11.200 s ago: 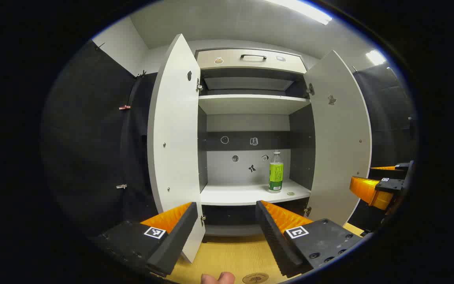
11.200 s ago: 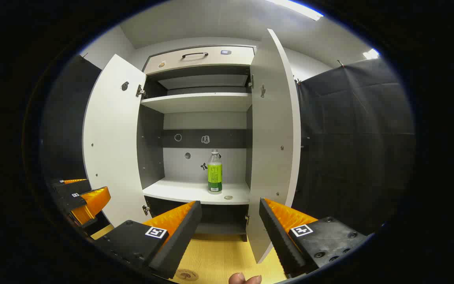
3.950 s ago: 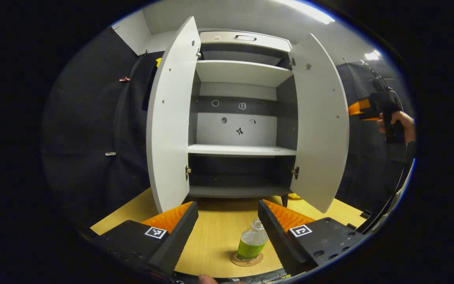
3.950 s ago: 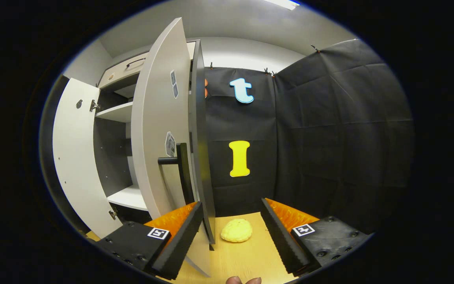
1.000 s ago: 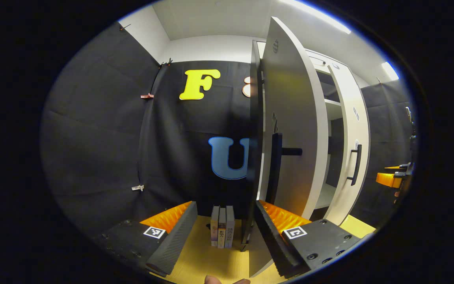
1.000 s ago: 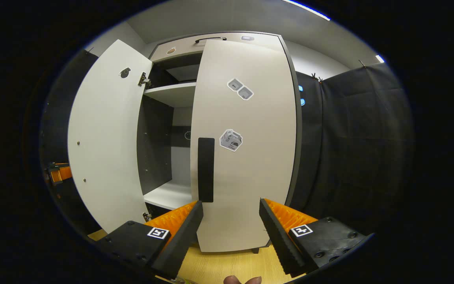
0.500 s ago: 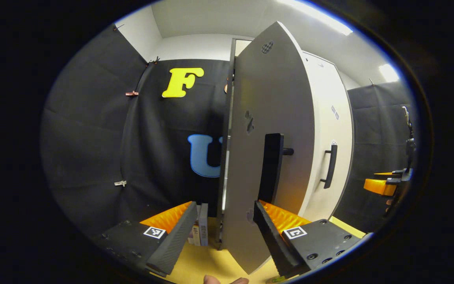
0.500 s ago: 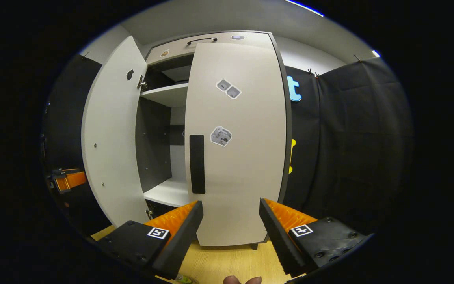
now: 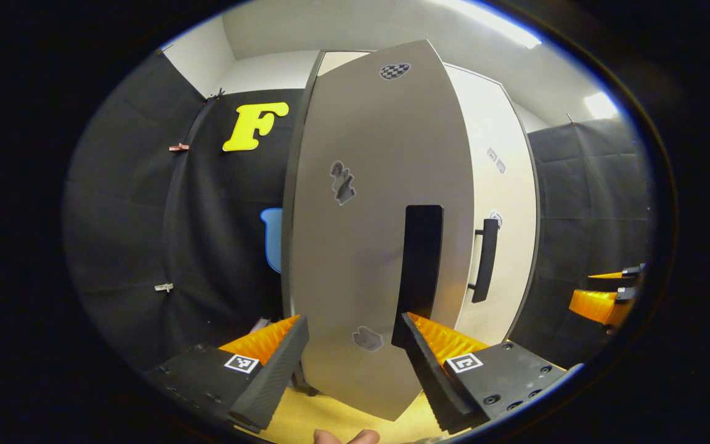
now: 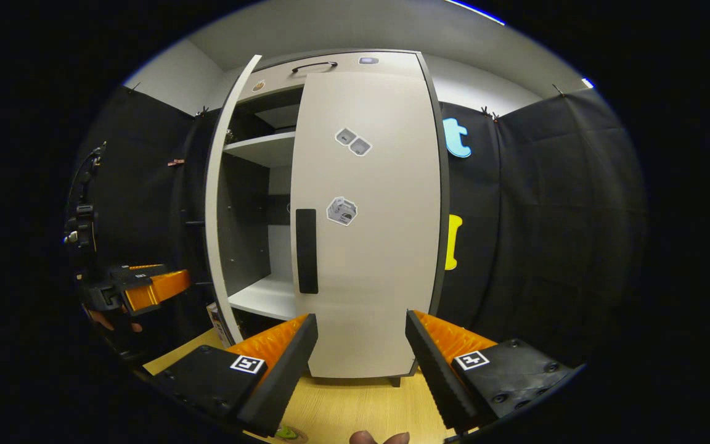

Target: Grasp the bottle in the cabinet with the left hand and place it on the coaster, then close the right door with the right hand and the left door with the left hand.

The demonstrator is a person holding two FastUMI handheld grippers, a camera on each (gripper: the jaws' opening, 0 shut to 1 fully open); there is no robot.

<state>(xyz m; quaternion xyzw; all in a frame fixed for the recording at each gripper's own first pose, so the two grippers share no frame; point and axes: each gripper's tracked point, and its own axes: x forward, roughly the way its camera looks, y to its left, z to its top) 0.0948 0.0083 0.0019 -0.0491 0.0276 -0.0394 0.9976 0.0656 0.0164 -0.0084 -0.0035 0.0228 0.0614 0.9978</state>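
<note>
The bottle [image 10: 285, 433] shows as no more than a sliver of green at the bottom edge of the right gripper view, down on the tabotop's near side, too cut off to tell how it stands or what is under it. Behind it rises the cabinet [image 10: 330, 65], a tall pale unit with a drawer front and a dark handle along its top. The right door [image 10: 367, 246] lies flat against the cabinet front, with stickers on its face and a dark vertical handle at its inner edge. The left door [image 9: 379, 185] hangs partly open; in the right gripper view it is seen almost edge-on [image 10: 216, 203], and through the gap a white upper shelf [image 10: 259, 148] and a lower shelf [image 10: 265, 296] can be seen, both bare in the parts that show. In the left gripper view the left gripper [image 9: 350, 354] is close up to the outer face of the left door, fingers spread wide with nothing between them, and the right-hand finger [image 9: 420, 354] sits just below the door's dark handle [image 9: 421, 259]; whether it touches the panel I cannot tell. The right gripper [image 10: 360, 357] hangs back from the closed door, fingers wide apart and holding nothing, above the pale wooden tabletop [image 10: 355, 407].
</note>
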